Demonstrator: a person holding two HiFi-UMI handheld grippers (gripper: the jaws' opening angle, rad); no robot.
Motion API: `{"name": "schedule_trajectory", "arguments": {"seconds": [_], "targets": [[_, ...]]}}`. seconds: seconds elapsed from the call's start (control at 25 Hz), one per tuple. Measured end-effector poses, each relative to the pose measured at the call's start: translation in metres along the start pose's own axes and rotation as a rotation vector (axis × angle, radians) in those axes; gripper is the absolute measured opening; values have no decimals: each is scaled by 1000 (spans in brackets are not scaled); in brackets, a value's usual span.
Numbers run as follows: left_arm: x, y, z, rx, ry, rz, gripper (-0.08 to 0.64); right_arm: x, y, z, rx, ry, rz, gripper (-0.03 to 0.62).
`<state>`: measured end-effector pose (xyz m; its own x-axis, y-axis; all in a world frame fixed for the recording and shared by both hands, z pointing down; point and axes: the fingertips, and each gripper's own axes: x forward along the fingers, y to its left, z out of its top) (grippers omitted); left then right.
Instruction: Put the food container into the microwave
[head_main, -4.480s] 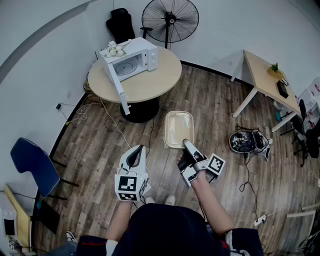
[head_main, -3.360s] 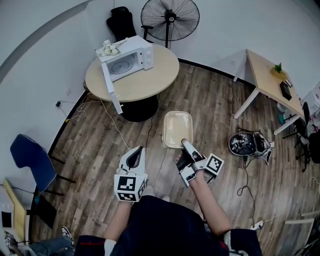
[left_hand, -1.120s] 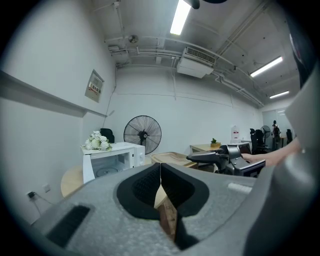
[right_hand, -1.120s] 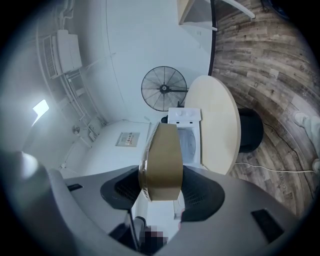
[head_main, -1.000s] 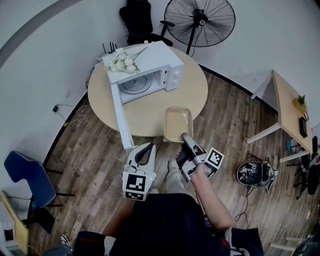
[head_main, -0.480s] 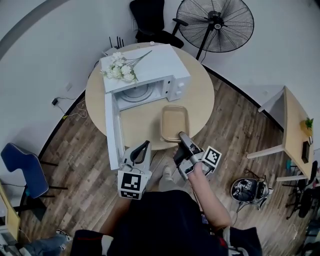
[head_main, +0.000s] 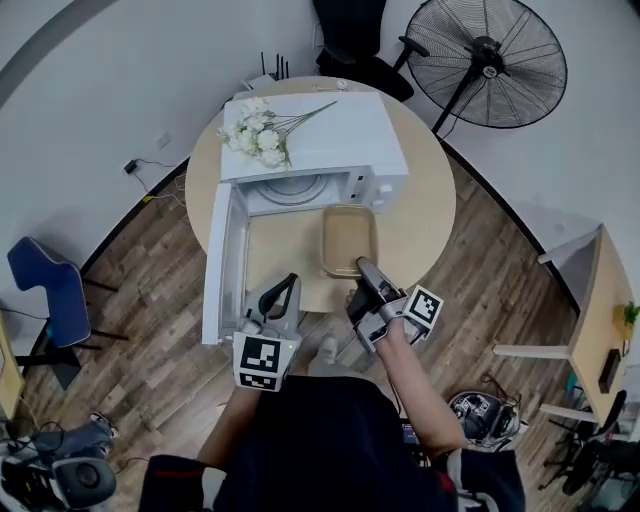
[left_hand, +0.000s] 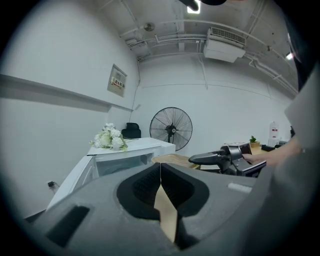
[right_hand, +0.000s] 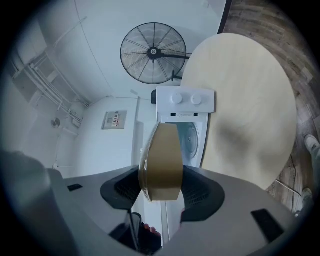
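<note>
A shallow tan food container (head_main: 348, 240) hangs level over the round table (head_main: 425, 215), just in front of the open white microwave (head_main: 315, 150). My right gripper (head_main: 362, 270) is shut on its near rim. In the right gripper view the container (right_hand: 162, 160) sits edge-on between the jaws, with the microwave's cavity (right_hand: 189, 140) right behind it. The microwave's door (head_main: 222, 262) swings out to the left. My left gripper (head_main: 283, 288) hovers at the table's near edge beside the door, shut and holding nothing, its pads pressed together in the left gripper view (left_hand: 160, 172).
White flowers (head_main: 258, 135) lie on the microwave's top. A standing fan (head_main: 495, 62) and a black chair (head_main: 350, 25) are behind the table. A blue chair (head_main: 45, 290) stands at the left, and a wooden desk (head_main: 600, 320) at the right.
The table and microwave have drawn nearer as the person stepped up. The container, still in the right gripper, has moved over the table toward the microwave's opening. The left gripper keeps pace, shut.
</note>
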<state>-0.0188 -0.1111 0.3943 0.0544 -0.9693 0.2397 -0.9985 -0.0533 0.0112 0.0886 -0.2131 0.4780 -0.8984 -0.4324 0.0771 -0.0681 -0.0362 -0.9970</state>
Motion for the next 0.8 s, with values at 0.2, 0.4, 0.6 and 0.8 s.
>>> {"name": "schedule_trajectory", "arguments": {"seconds": [0.2, 0.4, 0.6, 0.8], "targets": [[12, 7, -7, -24, 19, 84, 18, 21, -13, 8, 8, 86, -18, 227], [18, 12, -21, -48, 59, 134, 18, 38, -24, 5, 19, 153, -33, 227], [28, 24, -34, -65, 85, 141, 18, 54, -39, 1, 34, 178, -65, 227], [37, 36, -48, -79, 114, 110, 18, 68, -55, -4, 46, 180, -97, 227]]}}
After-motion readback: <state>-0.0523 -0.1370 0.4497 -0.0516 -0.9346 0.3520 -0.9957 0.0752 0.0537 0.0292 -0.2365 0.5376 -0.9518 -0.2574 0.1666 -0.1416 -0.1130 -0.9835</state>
